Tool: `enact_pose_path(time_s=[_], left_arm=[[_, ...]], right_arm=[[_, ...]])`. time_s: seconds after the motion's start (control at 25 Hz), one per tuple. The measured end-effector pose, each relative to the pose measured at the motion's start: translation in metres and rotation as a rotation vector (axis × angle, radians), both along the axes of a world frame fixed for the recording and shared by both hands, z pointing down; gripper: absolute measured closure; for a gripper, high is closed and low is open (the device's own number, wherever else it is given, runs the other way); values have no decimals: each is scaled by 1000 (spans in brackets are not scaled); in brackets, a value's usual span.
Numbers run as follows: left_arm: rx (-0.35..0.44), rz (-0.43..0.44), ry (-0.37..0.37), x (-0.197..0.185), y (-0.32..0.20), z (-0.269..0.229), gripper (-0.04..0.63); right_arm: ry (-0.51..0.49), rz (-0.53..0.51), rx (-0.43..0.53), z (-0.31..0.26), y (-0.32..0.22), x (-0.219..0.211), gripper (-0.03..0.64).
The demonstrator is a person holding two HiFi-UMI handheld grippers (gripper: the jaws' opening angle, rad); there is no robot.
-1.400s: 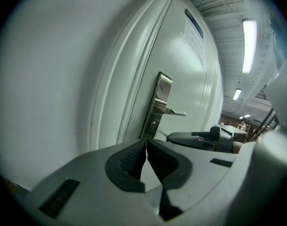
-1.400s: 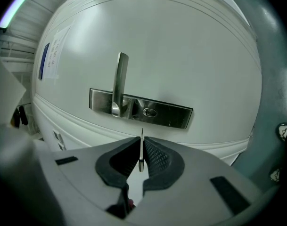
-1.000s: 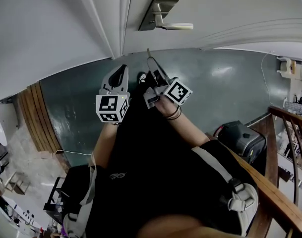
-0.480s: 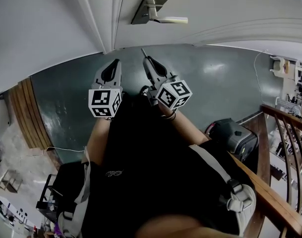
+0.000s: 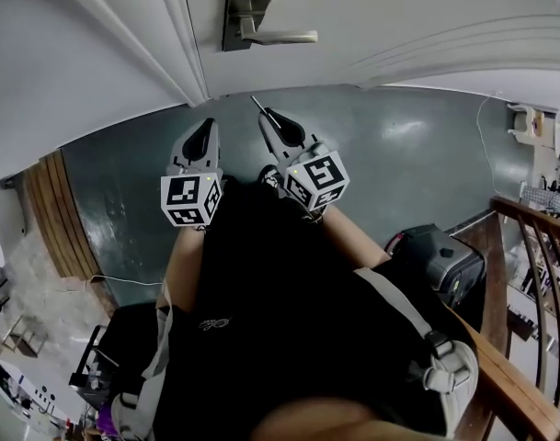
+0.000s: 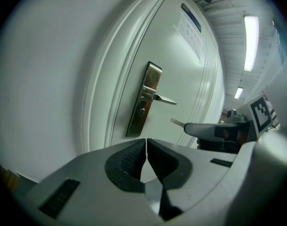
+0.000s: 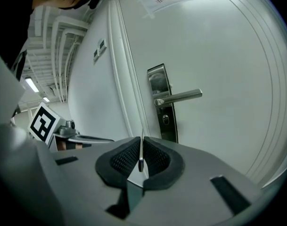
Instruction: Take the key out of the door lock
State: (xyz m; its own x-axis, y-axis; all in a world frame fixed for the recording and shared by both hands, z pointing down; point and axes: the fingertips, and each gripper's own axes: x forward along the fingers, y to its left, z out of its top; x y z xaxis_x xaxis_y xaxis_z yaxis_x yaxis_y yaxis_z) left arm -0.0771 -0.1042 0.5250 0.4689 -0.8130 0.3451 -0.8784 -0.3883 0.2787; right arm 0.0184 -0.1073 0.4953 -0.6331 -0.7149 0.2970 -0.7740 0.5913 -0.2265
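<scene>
Two grippers up near door, neither touching it. My right gripper clamped on key: thin blade edge-on between pads, tip poking forward past jaws. Key out of lock, well clear of lock plate; keyhole sits below lever handle. My left gripper closed, pads together, nothing between them, just beside right one.
</scene>
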Motion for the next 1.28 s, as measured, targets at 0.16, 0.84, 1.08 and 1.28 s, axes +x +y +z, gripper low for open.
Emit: enact_pose_path(time_s=[0.16,0.84,1.08,1.28], left_arm=[[12,-4,3,-4,9,-4,568],[174,-38,3,16,11,-73,568],[261,-53,12,18,7,-108,568],[340,-67,11,15,5,-139,568]], right_arm=[[52,-10,28,-2,8,-7,588],[106,-37,252,-68,8,6,587],[82,-35,345,-105,3,0,586],[75,-26,394,-128,-2,-1,586]])
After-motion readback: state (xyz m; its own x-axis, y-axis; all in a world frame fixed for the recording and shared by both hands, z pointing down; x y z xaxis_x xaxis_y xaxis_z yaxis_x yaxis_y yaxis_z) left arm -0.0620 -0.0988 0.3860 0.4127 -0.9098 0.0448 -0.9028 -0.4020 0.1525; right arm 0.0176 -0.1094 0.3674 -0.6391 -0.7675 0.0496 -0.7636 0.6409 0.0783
